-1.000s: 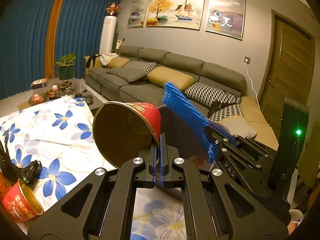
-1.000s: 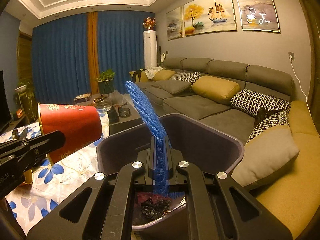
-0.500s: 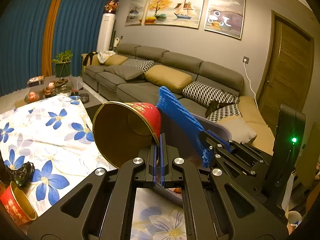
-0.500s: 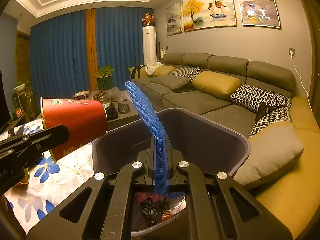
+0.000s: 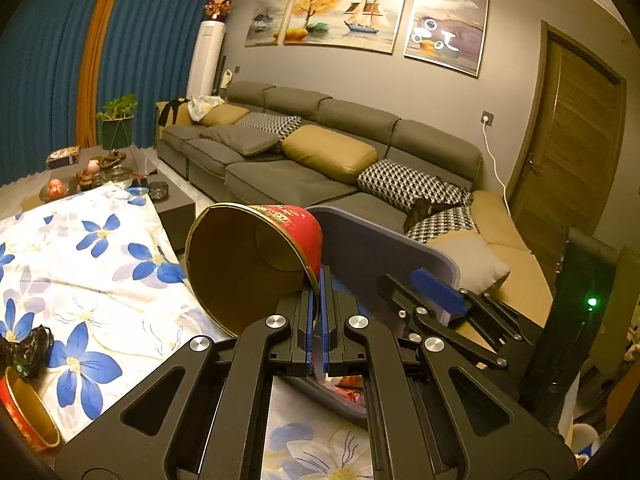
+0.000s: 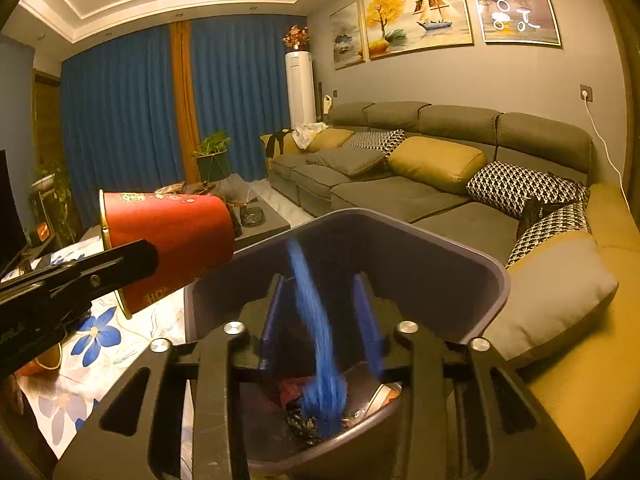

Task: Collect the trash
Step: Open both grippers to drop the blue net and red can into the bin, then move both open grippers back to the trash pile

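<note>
The blue mesh strip (image 6: 316, 344) is motion-blurred inside the bin (image 6: 472, 264). Trash beneath it is too dark to identify. A second red cup (image 5: 24, 412) is cut off by the left wrist view's edge.

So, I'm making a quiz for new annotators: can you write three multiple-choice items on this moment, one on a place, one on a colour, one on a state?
1. Where is the blue mesh strip?
A. On the sofa
B. Dropping into the grey bin
C. On the flowered cloth

2. What colour is the outside of the paper tub in the left hand-held gripper?
A. Red
B. Green
C. White

3. How is the right hand-held gripper?
A. Shut on the strip
B. Shut on the tub
C. Open

Answers:
1 B: the right wrist view shows the strip blurred inside the bin, its lower end on the trash at the bottom.
2 A: its wall is red with gold print and a gold rim.
3 C: its blue pads stand apart, the strip loose between them.
</note>
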`<state>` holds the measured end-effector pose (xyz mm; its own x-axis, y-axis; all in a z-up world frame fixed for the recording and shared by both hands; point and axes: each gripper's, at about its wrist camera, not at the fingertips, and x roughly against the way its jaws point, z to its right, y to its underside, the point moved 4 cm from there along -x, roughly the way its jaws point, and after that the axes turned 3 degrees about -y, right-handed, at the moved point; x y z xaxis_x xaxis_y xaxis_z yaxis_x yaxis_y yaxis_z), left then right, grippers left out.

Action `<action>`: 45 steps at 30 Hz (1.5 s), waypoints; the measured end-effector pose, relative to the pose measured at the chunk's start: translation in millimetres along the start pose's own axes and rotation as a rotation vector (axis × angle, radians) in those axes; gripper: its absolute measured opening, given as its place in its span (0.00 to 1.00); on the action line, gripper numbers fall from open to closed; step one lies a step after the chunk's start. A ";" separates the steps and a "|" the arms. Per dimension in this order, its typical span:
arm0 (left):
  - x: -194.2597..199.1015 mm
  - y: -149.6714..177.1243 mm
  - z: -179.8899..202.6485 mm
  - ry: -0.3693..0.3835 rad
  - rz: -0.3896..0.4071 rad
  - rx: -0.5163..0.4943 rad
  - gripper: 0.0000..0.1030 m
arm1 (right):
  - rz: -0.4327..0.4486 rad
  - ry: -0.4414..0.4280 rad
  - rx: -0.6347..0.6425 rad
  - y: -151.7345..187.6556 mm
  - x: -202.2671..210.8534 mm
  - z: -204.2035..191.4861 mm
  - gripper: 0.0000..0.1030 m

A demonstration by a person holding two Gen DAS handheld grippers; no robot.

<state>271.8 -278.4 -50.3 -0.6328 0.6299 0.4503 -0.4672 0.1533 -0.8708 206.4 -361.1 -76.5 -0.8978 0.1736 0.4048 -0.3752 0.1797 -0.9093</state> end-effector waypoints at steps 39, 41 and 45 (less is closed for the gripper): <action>225.3 91.1 -145.0 -0.674 0.150 0.202 0.76 | 0.064 -0.170 0.091 31.7 100.5 -105.4 0.77; 245.1 102.0 -159.4 -0.727 0.149 0.219 0.76 | 0.055 -0.212 0.108 34.7 103.2 -129.3 0.77; 291.5 122.1 -187.3 -0.829 0.163 0.266 0.76 | 0.037 -0.296 0.165 45.2 106.5 -180.7 0.77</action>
<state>145.9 66.6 -62.3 -0.8998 -0.1422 0.4125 -0.3949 -0.1370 -0.9085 135.5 -159.5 -57.1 -0.9304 -0.1162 0.3477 -0.3517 0.0156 -0.9360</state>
